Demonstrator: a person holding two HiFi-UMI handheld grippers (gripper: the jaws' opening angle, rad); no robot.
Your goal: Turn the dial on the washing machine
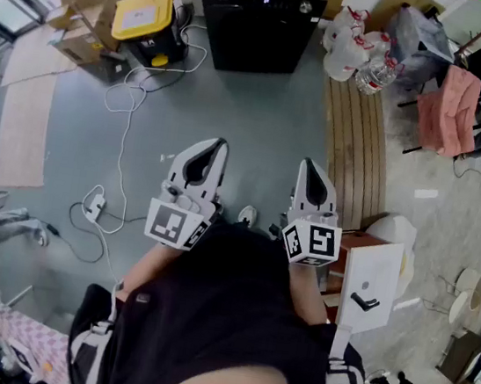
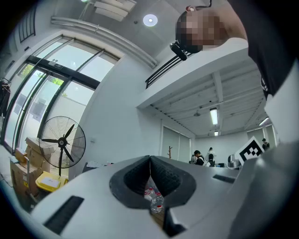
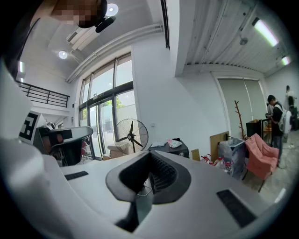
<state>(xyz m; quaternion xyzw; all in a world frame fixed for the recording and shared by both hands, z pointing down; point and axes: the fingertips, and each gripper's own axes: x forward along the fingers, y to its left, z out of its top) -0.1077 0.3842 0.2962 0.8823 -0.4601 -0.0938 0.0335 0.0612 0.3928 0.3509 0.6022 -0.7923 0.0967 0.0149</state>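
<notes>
- The yellow-lidded black tote (image 1: 146,17) is sitting on the floor at the upper left of the head view. It is closed, with a white label on the lid, so what it holds cannot be seen.
- Cardboard boxes (image 1: 90,28) are standing just beside the tote; I cannot tell what is in them.
- White plastic bags (image 1: 350,44) are slumping against the far end of the wooden slatted bench (image 1: 357,150). Clear water bottles (image 1: 377,73) with red caps are spilling out of them.
- The black washing machine (image 1: 261,16) is standing at the top centre of the head view, between the tote and the bags and well apart from both grippers. Its dial (image 1: 306,8) is showing as a small pale knob near the right end of the top panel.
- The left gripper (image 1: 214,149) is pointing towards the machine with its jaws pressed together and nothing between them.
- The right gripper (image 1: 310,170) is doing the same, jaws together and empty.
- A white cable (image 1: 125,126) is trailing across the grey floor (image 1: 260,118) to a power strip (image 1: 94,204).
- A pink cloth (image 1: 452,106) is hanging over a chair on the right.
- A large pedestal fan (image 3: 131,135) is standing by the tall windows (image 3: 105,112).
</notes>
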